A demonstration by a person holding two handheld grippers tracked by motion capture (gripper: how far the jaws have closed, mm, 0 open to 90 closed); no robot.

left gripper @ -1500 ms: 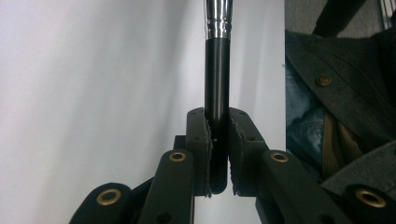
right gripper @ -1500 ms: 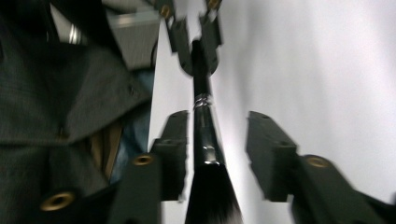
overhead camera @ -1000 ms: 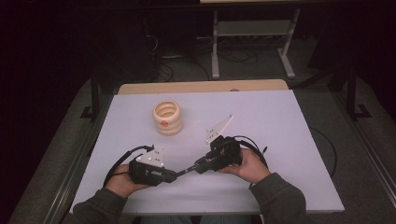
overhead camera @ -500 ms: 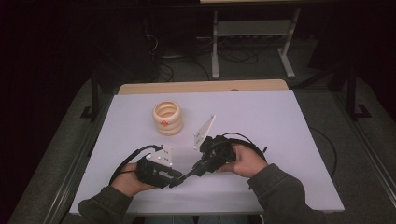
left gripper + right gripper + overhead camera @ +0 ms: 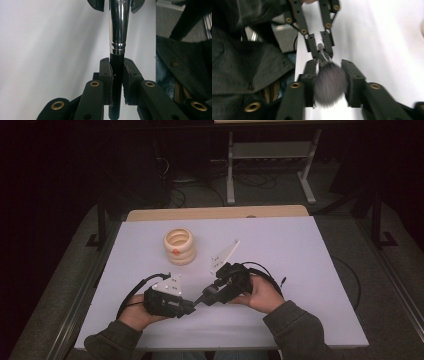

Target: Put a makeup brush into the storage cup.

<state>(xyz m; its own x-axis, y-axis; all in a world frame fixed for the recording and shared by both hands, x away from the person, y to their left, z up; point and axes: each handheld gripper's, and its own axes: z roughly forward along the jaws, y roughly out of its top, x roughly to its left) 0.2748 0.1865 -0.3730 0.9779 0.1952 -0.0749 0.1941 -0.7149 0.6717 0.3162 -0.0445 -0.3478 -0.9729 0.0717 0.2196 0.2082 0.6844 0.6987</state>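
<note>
The white counter [image 5: 310,270] carries a cream ribbed ring-shaped holder [image 5: 180,246] toward its far left, well apart from the work going on near the front edge. There, both hands meet over a makeup brush [image 5: 119,27], which spans the gap between the 2 tools, lifted off the surface.

The left claw [image 5: 117,75] is clamped tight on the brush's black handle just below the chrome ferrule, its pads pressing on both sides. Compared with a second ago, its hand has hardly shifted, though the right hand's tool has swung to a new angle.

The right claw [image 5: 329,82] sits around the soft grey bristle head [image 5: 329,83]; its jaws have just been opening, and the pads now stand slightly off the bristles, with a gap plainest on one side.

That loosening suggests the right side is letting go, leaving the brush in the left claw alone. The likely next step is carrying it to the holder.
</note>
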